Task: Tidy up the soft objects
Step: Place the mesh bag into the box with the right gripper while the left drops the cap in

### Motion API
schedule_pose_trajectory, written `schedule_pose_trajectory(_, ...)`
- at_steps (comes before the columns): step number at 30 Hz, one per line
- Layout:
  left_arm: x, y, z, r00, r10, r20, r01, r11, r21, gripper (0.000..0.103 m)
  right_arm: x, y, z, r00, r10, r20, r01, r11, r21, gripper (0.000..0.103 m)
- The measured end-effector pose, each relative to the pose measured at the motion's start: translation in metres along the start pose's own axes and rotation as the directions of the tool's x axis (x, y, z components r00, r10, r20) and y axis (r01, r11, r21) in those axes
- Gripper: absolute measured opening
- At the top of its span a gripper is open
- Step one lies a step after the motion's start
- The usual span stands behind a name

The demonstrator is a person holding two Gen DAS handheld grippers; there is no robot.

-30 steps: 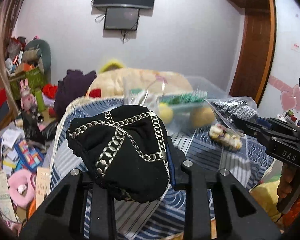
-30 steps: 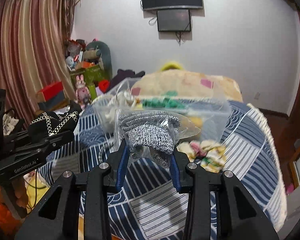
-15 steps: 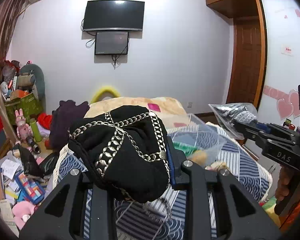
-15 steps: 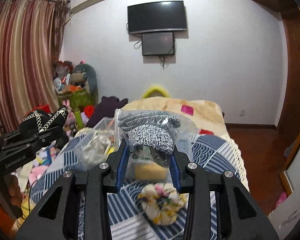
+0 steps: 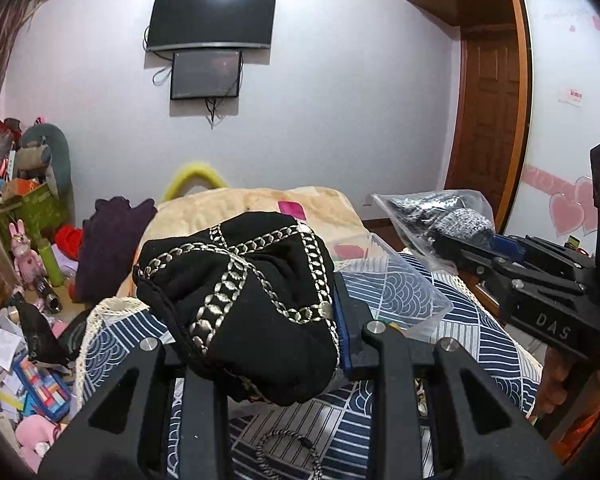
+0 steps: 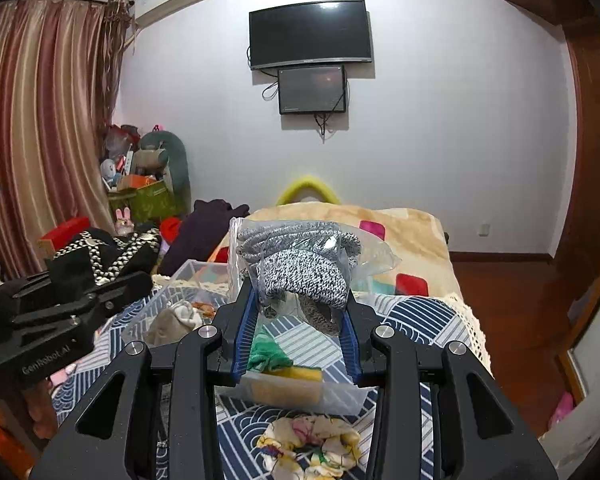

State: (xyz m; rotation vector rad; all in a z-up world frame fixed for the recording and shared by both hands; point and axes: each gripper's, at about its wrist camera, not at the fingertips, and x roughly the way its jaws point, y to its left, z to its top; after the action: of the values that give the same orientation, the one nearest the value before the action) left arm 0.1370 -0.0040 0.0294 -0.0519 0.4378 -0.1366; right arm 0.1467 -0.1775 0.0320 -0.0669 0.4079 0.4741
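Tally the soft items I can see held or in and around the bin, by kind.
Black chain-print cloth, left gripper: 1
Bagged grey knit, right gripper: 1
Floral scrunchie on bedspread: 1
Green cloth in clear bin: 1
Beige cloth in bin: 1
Total: 5

Black cloth bundle [image 5: 244,304] with silver chain trim, bunched, pinched between left gripper [image 5: 256,344] fingers, raised above bed. Grey knit item in clear plastic bag [image 6: 304,272], crumpled, clamped in right gripper [image 6: 300,344]. Floral scrunchie [image 6: 312,444] flat on striped bedspread at 6 o'clock below bag.
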Motion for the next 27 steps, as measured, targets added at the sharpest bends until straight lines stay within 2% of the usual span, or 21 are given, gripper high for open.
schedule_pose_trajectory(8, 0.035, -0.002, -0.002, 0.998, -0.011, -0.069, 0.011, 1.000, -0.013, 0.029, 0.024, 0.002, -0.003, 0.999, -0.001, -0.049, 0.000, 1.000, -0.024, 0.034)
schedule_pose_trajectory(16, 0.077, 0.008, -0.011, 0.985, -0.031, -0.170, 0.022, 0.998, -0.056, 0.029, 0.055, 0.000, -0.015, 0.991, -0.021, -0.132, 0.017, 0.999, -0.030, 0.034)
schedule_pose_trajectory(24, 0.100, 0.006, -0.018, 0.973, -0.022, -0.231, 0.019, 1.000, -0.017, 0.029, 0.076, -0.002, -0.026, 0.979, -0.045, -0.198, 0.037, 0.998, -0.044, 0.034)
schedule_pose_trajectory(27, 0.103, 0.008, -0.021, 0.967, -0.037, -0.251, 0.032, 0.999, -0.022, 0.033, 0.079, -0.002, -0.029, 0.975, -0.046, -0.217, 0.037, 0.998, -0.046, 0.035)
